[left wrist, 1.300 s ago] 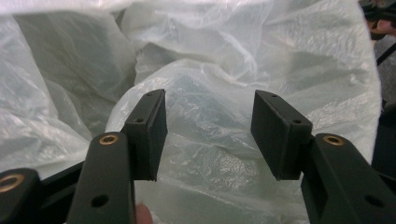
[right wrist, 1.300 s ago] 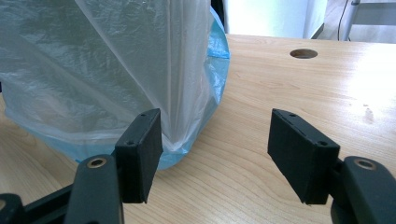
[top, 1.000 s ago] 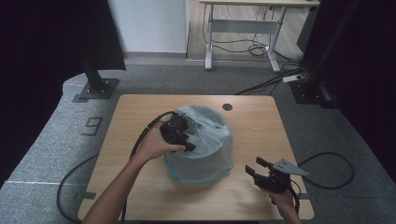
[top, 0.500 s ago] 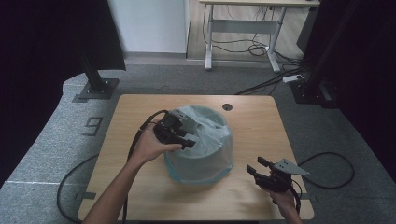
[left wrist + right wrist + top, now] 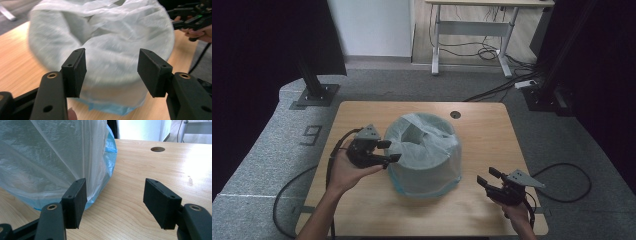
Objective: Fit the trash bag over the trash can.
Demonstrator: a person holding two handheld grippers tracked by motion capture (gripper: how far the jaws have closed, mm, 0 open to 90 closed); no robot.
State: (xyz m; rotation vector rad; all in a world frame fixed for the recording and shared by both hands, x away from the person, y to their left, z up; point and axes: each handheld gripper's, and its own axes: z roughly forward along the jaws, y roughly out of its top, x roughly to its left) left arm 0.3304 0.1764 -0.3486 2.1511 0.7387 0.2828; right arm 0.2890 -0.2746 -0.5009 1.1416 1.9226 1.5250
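While the bag sits draped over the bin, the work in hand reads as fitting a liner.
Thing being worked: a round bin [image 5: 424,165] covered by a thin, pale translucent plastic bag [image 5: 432,145] with a blue edge near its foot; it stands at the middle of the tabletop [image 5: 472,125].
Bag's lie: the film is pulled down over the outside wall almost to the wood, with a crumpled hollow sunk into the top.
Left hand-held gripper [image 5: 388,151]: just beside the bag's left shoulder, pointing at it; its jaws have just been opening and stand apart with nothing between the pads, the film lying beyond them.
Right hand-held gripper [image 5: 486,178]: low at the near right, apart from the bin, jaws well parted and empty; in the right gripper view the bag's blue hem sits just past its left pad.
Step judged: between grips, the left one freed from the film.
Next move calls for: probably a fresh pinch on loose film at the rim or hem, closing gently so the thin plastic does not tear, while the other side steadies the light bin.
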